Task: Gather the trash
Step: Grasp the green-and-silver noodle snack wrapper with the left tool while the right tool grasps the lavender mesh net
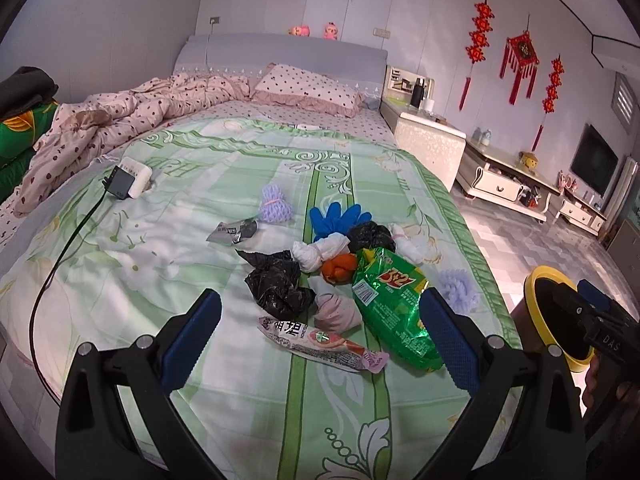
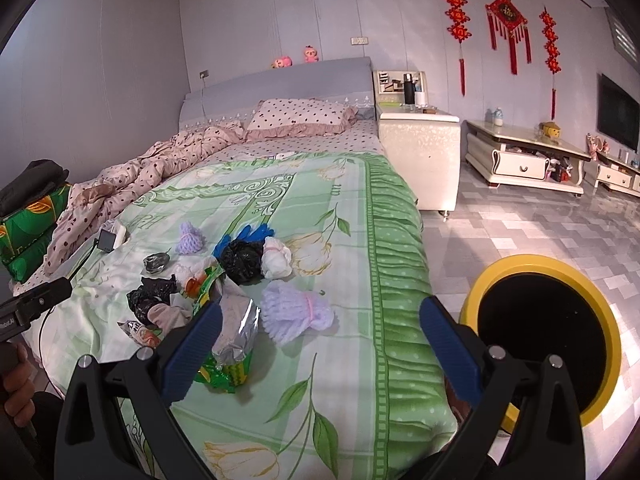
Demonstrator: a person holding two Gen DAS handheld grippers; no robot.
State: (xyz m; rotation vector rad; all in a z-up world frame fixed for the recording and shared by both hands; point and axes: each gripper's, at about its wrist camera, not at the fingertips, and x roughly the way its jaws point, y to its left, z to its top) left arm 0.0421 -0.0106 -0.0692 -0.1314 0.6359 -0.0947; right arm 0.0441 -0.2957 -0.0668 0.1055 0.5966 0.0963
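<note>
Hovering: my left gripper (image 1: 320, 336) and right gripper (image 2: 320, 340), both spread wide, empty. Risk: the crinkly green snack bag (image 1: 394, 308) slipping; the yellow-rimmed bin (image 2: 540, 340) at my four o'clock sits off the bed (image 2: 400, 280), so drops hit the floor.

A home bedroom — bed (image 1: 280, 152), pillow (image 1: 308, 88), television (image 1: 594, 162).

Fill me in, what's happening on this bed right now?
A person holds two grippers over a green bedspread strewn with trash. The left gripper and the right gripper are both open and empty. The green snack bag, black plastic bags and sausage wrapper are all uncollected. A yellow-rimmed bin waits beside the bed.
</note>
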